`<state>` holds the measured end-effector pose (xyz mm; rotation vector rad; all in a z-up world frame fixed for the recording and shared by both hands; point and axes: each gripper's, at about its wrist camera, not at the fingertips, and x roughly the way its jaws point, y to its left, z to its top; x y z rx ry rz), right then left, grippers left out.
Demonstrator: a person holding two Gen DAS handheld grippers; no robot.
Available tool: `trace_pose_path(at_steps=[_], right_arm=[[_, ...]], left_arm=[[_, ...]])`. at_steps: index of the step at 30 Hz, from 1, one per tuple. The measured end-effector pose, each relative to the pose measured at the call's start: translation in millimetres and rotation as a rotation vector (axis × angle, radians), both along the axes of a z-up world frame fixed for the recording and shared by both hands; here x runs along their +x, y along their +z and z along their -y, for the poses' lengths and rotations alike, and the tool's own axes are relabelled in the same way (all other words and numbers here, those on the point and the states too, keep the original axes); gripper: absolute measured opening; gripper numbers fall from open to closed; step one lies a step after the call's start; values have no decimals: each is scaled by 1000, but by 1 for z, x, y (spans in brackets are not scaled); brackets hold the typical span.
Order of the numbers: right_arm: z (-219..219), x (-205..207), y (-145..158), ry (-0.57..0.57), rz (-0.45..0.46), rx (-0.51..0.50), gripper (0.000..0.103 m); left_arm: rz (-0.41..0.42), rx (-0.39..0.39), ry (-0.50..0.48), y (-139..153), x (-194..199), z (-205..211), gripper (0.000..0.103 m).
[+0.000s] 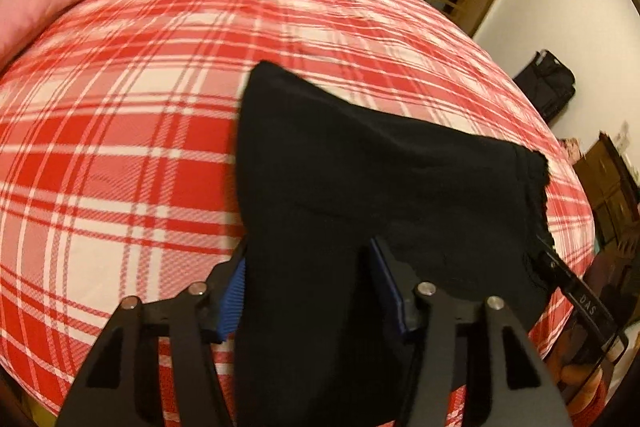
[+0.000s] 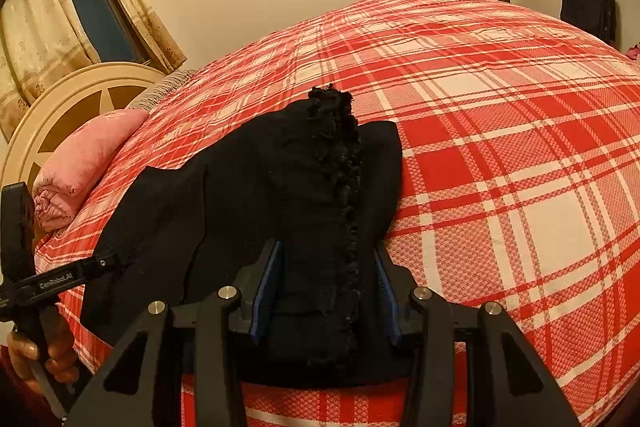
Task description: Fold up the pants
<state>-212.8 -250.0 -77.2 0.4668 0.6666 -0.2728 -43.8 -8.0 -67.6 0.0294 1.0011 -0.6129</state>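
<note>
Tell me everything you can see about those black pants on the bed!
The black soft-fabric pants lie bunched in folded layers on the red-and-white plaid bedcover. A frilly, ruffled black edge runs along them. The left hand-held gripper and the right hand-held gripper each have cloth between their blue-padded fingers, at opposite sides of the pants. Their full shape is hidden.

Bed (image 2: 500,115) under red-white plaid cover. Black pants (image 2: 260,195) bunched on cover near bed's near edge. Rolled pink blanket (image 2: 80,163) by headboard (image 2: 60,99), apart from pants.
</note>
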Motion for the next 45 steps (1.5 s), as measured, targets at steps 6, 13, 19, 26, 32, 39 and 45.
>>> trace_pose_path(at_steps=[6, 13, 19, 26, 32, 39, 45], right_arm=[[1, 0, 0, -1, -1, 2, 46], [0, 0, 0, -3, -7, -3, 46], [-4, 2, 3, -18, -21, -34, 44], [-13, 4, 7, -19, -38, -99, 41], [-19, 3, 12, -21, -41, -143, 34], [-24, 1, 23, -8, -31, -178, 22], [-35, 6, 56, 32, 27, -218, 12]], left_arm=[[-23, -31, 49, -3, 12, 1, 51], [-3, 47, 71, -4, 15, 19, 49], [59, 81, 38, 5, 9, 23, 16], [103, 115, 55, 10, 2, 26, 13], [117, 130, 58, 14, 1, 27, 13], [135, 130, 56, 20, -4, 27, 12], [136, 86, 51, 34, -2, 23, 11]])
